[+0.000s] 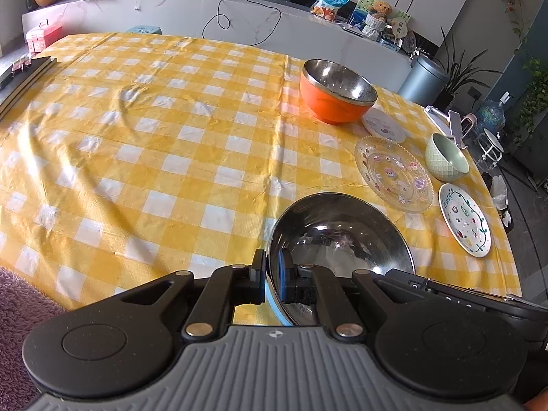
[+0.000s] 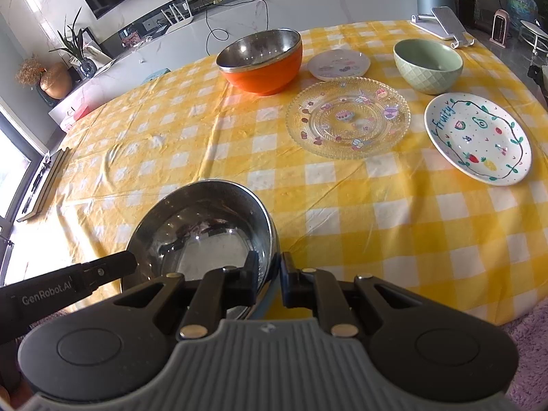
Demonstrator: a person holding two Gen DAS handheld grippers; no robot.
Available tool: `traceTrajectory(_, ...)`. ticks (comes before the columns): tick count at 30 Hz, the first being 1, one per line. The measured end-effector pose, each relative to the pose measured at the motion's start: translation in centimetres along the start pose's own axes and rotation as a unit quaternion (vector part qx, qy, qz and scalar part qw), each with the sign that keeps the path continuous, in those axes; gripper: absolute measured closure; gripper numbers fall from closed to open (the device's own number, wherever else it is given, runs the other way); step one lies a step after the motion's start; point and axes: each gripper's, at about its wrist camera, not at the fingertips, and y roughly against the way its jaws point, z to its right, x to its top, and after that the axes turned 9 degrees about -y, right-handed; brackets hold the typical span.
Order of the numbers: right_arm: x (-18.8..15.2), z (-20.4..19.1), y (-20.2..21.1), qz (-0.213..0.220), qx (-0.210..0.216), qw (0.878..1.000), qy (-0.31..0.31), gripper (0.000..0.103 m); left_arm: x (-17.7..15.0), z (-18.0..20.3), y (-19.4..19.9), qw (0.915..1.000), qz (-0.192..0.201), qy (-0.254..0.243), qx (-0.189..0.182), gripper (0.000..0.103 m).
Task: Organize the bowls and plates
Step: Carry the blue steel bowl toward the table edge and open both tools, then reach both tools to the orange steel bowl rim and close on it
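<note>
A steel bowl with a blue outside (image 1: 339, 239) (image 2: 205, 229) is near the table's front edge. My left gripper (image 1: 272, 277) is shut on its left rim; it also shows in the right wrist view (image 2: 113, 267). My right gripper (image 2: 269, 277) is shut on its right rim. An orange steel-lined bowl (image 1: 337, 92) (image 2: 262, 60) stands farther back. To the right lie a small pink plate (image 1: 383, 125) (image 2: 339, 64), a clear glass plate (image 1: 394, 174) (image 2: 347, 118), a green bowl (image 1: 445, 159) (image 2: 428, 65) and a white fruit-pattern plate (image 1: 465, 219) (image 2: 477, 137).
The yellow checked tablecloth (image 1: 154, 137) (image 2: 376, 212) covers the table. Dark books (image 1: 24, 72) lie at the left edge. A white stand (image 2: 445, 24) sits at the far right corner. A purple rug (image 1: 17, 308) lies below the front edge.
</note>
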Motion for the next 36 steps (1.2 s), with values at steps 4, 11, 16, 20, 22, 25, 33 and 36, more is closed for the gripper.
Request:
traceTrajectory(4, 0.0, 0.0, -0.1, 0.001, -0.001, 1.000, -0.001, 0.092, 0.0, -0.2, -0.1, 1.0000, 0.004, 0.003, -0.002, 0.095)
traceTrajectory(11, 0.0, -0.2, 0.3, 0.006, 0.010, 1.000, 0.003, 0.067, 0.1, -0.2, 0.7, 0.9997, 0.017, 0.011, -0.009, 0.074)
traceTrajectory(16, 0.2, -0.4, 1.6, 0.028, 0.016, 0.999, 0.006, 0.053, 0.5, 0.1, 2.1, 0.9990, 0.043, 0.009, -0.002, 0.052)
traceTrajectory(20, 0.5, -0.7, 3.4, 0.060, 0.020, 0.998, 0.015, 0.038, 1.5, 0.7, 3.4, 0.9978, 0.065, -0.011, -0.002, 0.043)
traceTrajectory(22, 0.9, -0.9, 4.2, 0.074, 0.020, 0.997, 0.020, 0.035, 2.3, 1.0, 3.9, 0.9974, 0.069, -0.023, -0.002, 0.042)
traceTrajectory(25, 2.1, -1.0, 5.3, 0.093, 0.016, 0.995, 0.021, 0.033, 3.5, 1.3, 4.3, 0.9967, 0.071, -0.039, -0.007, 0.039)
traceTrajectory(33, 6.3, -1.7, 5.5, 0.108, -0.018, 0.993, 0.035, 0.018, 7.5, 1.0, 3.2, 0.9968, 0.040, -0.057, -0.038, 0.037)
traceTrajectory(36, 8.2, -1.9, 4.7, 0.099, -0.023, 0.994, 0.033, 0.019, 9.1, 0.9, 2.7, 0.9966, 0.042, -0.062, -0.035, 0.037)
